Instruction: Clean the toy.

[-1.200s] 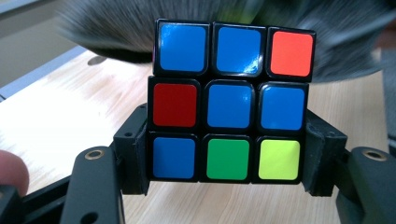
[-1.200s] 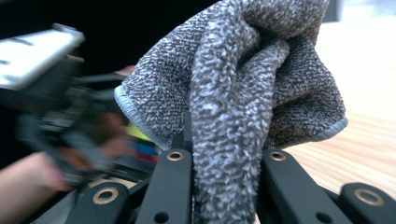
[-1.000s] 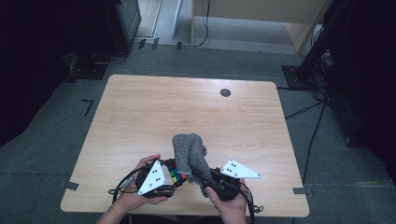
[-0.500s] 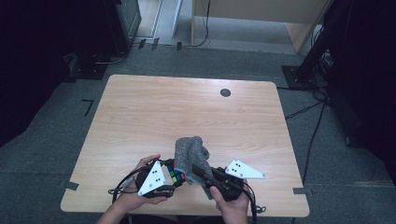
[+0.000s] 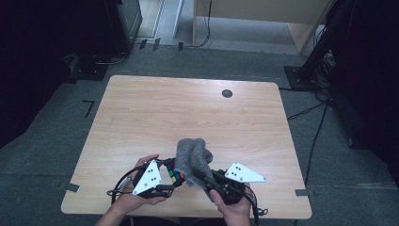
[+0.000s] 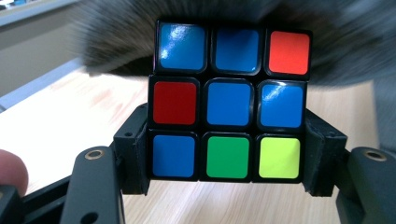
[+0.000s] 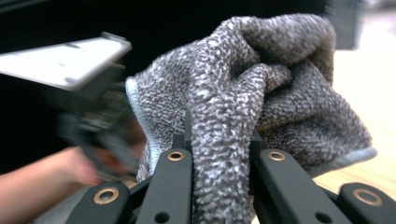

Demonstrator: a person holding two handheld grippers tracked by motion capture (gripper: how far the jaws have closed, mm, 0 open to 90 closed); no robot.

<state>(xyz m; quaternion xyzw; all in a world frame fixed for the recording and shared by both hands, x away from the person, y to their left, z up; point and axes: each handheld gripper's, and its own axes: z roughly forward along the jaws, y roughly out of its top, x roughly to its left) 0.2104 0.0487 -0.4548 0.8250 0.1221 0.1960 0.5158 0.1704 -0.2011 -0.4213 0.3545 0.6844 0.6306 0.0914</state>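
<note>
1. While the high view puts both hands at the near edge of the table [image 5: 141,108], the left gripper [image 5: 165,181] sits leftmost, its jaws pinching a puzzle cube [image 5: 175,172] low on two opposite sides.
2. Seen from the left gripper view, the puzzle cube [image 6: 231,100] stands upright between the pads, with only its bottom row of tiles clamped and the upper two rows standing free above the jaws.
3. Just right of the cube, a grey cloth [image 5: 193,157] is bunched up, draped against it and over its top.
4. Farther right, the right gripper [image 5: 200,174] has its jaws pressed together on a thick fold of the grey cloth [image 7: 243,107], the rest billowing above the jaws.
5. Risk, as I judge it: with so low a hold, a hard rub from the cloth could lever the cube over or twist it out of the pads.
6. Risk: the looped pile could snag on a cube corner, so that pulling the cloth away drags the cube along.
7. Risk: both things hang near the table's near edge, so a dropped cube could roll off.
8. Risk: the cloth hides part of the cube from above, which makes aiming the wipe harder.
9. Count: one cube, one cloth, two grippers, two hands, one table and one dark round spot [image 5: 227,93] far up the tabletop.
</note>
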